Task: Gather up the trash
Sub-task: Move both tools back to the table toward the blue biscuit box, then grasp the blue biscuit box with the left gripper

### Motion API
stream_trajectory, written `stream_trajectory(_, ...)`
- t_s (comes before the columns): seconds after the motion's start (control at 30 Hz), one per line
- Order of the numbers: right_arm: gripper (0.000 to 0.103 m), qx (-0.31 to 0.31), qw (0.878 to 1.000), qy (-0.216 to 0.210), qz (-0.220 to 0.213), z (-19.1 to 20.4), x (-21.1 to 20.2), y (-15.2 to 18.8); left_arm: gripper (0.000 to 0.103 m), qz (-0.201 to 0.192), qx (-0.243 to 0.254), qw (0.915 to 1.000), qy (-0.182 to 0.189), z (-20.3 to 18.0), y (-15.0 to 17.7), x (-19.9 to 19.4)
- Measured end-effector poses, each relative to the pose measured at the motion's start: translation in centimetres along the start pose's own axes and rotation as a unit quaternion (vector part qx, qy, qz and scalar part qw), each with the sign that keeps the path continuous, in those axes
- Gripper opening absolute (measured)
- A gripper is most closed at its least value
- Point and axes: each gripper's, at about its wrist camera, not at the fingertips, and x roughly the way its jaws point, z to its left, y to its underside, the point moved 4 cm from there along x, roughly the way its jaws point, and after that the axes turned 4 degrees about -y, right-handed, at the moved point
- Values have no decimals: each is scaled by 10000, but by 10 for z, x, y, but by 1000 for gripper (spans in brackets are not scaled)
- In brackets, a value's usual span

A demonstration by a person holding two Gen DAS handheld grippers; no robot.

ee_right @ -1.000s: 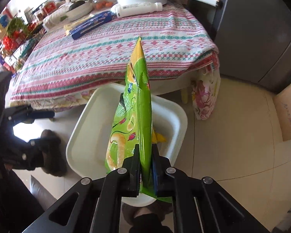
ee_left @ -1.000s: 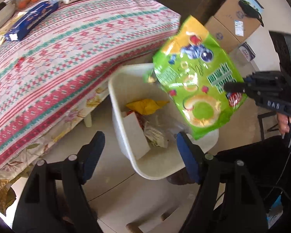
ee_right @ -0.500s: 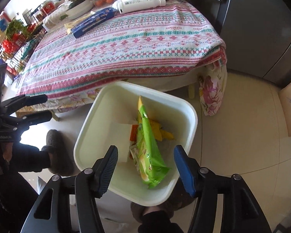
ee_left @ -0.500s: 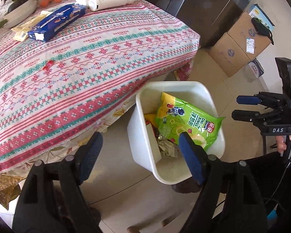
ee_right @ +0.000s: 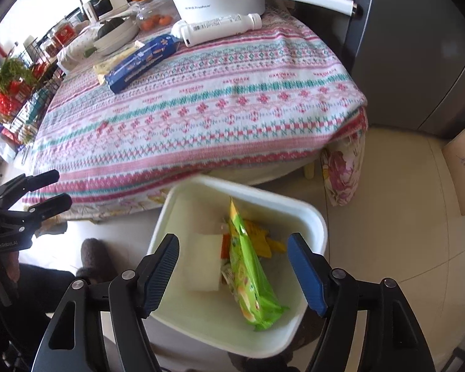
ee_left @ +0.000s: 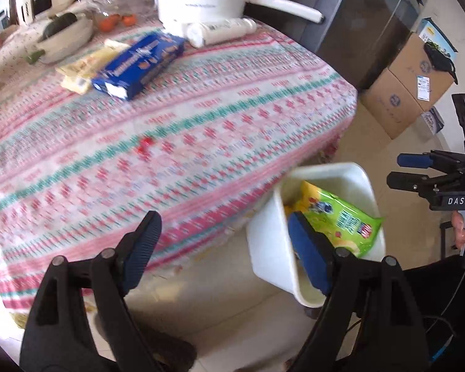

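Trash, a glossy green crinkly foil snack bag (ee_right: pixel 248 274), lies in the white plastic bin (ee_right: pixel 310 217) beside the table, light and slippery (pinch its sealed edge), both grippers gaping wide, empty.

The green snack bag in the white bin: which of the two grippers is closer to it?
Right. The right gripper hangs open directly above the green snack bag in the white bin. The left gripper, also open, sits off to the bin's side, towards the table.
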Motion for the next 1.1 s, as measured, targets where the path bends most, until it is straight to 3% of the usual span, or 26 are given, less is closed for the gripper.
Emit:
stream_trajectory(0.23, 76, -223, 9993, 215, -188, 18, 4, -40, 84, -248, -54, 9980, -573, 65, -56, 1)
stream_trajectory(0.37, 77, -249, 9993, 215, -178, 24, 16, -66, 84, -325, -78, 9981, -524, 96, -86, 21)
stream_trajectory(0.47, 77, -66, 9999, 90, -122, 23, 28, -84, 84, -347, 102, 9990, -260, 107, -110, 41)
stream_trajectory(0.53, 77, 45, 9999, 71, -112, 22, 34, -92, 84, -340, 251, 9991, -85, 109, -123, 54)
stream_trajectory(0.67, 77, 40, 9998, 129, -170, 21, 46, -112, 95, -455, 588, 9971, -169, 106, -149, 79)
stream_trajectory(0.9, 77, -71, 9993, 265, -247, 11, 63, -134, 96, -149, 964, 9952, 39, 104, -176, 124)
stream_trajectory(1.1, 77, 99, 9996, 211, -138, -4, 82, -141, 100, 162, 1345, 9901, -373, 101, -182, 151)
